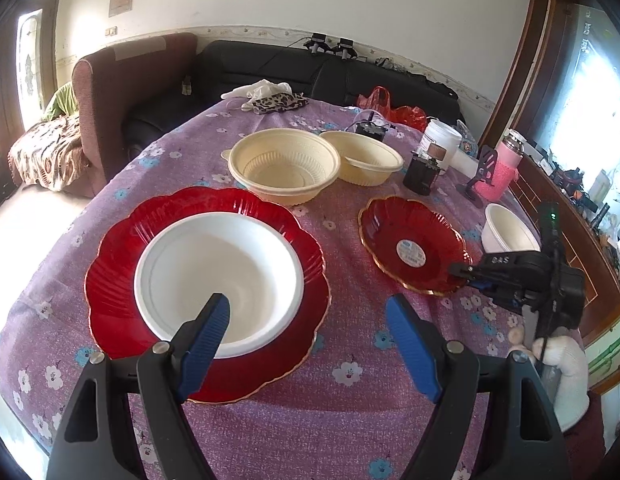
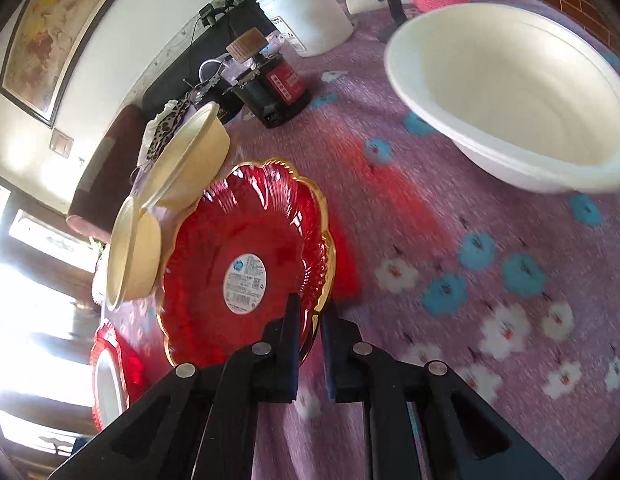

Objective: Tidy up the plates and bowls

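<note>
From the left wrist, the left gripper (image 1: 308,316) is hovering wide open and empty over a white bowl (image 1: 220,286) already sitting in the large red plate (image 1: 122,264); two cream bowls (image 1: 284,170) are waiting behind. From the right wrist, the right gripper (image 2: 310,320) is pinching the small red plate (image 2: 246,264) by its gold rim, a second white bowl (image 2: 510,92) lying nearby, so I judge sorting partly done.

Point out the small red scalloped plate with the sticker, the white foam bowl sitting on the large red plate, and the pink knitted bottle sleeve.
Small red scalloped plate (image 2: 246,248): right wrist view, ribbed centre.
White foam bowl (image 1: 218,276): left wrist view, inner floor.
Pink knitted bottle sleeve (image 1: 500,172): left wrist view, knitted side.
</note>
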A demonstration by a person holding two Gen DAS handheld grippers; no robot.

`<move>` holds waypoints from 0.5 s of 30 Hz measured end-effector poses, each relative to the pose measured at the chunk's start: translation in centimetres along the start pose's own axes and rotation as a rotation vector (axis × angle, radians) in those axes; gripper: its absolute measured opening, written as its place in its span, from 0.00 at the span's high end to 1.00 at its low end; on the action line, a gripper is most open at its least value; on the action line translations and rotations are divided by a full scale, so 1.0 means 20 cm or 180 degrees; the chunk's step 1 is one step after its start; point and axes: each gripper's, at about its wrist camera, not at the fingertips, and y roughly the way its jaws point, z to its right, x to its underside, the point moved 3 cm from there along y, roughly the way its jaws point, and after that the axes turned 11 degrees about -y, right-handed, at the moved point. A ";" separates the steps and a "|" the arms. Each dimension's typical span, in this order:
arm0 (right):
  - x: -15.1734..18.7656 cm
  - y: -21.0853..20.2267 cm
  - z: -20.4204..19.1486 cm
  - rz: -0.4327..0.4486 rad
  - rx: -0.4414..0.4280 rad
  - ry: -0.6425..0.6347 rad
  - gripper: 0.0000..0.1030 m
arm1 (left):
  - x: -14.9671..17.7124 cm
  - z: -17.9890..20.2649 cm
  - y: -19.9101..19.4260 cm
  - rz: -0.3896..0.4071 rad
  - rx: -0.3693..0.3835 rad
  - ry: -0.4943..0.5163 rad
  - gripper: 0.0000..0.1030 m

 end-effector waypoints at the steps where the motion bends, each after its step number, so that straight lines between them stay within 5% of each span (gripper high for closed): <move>1: 0.03 -0.04 0.01 -0.0034 0.0002 -0.0035 0.91 | 0.01 0.01 0.00 -0.0011 0.0012 0.0019 0.23; 15: 0.38 -0.40 0.31 -0.0133 0.0183 -0.0263 0.91 | 0.22 0.35 0.18 -0.0585 0.0343 0.0470 0.23</move>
